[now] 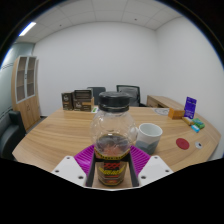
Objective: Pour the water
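Tongs (112,172) were clamped on an upright, black-lidded jar (113,140), and the white cup (149,135) sat just ahead-right on the counter (55,140), so tipping right looked easiest.

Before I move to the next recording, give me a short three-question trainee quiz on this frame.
1. True or false: the jar stands between the gripper fingers and has a black lid.
2. Which thing stands just beside the jar on the wooden table?
A. a white cup
B. a green kettle
C. a glass bowl
3. Fill in: the flat round thing lying past the cup is a ____ disc.

Key:
1. True
2. A
3. red
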### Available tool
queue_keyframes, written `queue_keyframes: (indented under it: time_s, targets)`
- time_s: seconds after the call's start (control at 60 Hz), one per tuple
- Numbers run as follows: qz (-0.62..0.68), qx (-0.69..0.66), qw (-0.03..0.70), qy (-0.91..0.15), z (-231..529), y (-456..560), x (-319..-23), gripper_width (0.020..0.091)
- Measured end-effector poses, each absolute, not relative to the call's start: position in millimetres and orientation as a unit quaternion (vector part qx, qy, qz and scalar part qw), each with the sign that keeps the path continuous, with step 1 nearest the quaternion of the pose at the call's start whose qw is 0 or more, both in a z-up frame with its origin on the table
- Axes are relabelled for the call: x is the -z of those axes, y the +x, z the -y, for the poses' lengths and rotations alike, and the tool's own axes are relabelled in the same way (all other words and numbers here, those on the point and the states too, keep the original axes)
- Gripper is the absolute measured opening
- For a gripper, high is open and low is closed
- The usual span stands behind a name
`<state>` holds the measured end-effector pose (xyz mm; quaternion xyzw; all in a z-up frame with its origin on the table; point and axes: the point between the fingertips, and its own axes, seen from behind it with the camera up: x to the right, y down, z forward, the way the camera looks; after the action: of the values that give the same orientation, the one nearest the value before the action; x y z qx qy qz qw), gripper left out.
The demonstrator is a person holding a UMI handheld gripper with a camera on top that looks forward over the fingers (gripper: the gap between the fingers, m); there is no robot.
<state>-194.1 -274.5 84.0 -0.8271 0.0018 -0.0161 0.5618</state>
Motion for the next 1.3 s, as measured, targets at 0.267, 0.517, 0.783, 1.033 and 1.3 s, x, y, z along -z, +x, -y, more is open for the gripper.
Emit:
queue_keyframes:
  time_s: [0.267, 0.517, 0.783, 1.033, 1.3]
  targets:
    - [0.026, 0.020, 0.572, -0.819, 265.2, -203.4, -92.7, 0.0356]
    - [-0.082, -0.181, 0.593, -0.781, 230.7, -242.3, -176.6, 0.0355]
    - [-0.392, -0.554, 0.445, -0.584, 170.9, -210.2, -241.7, 0.0351]
    - [-0.536, -0.663, 0.289, -0.434, 137.1, -180.7, -194.0, 0.0352]
    - [-0.519, -0.638, 0.285, -0.493, 141.5, -180.8, -179.9, 0.0353]
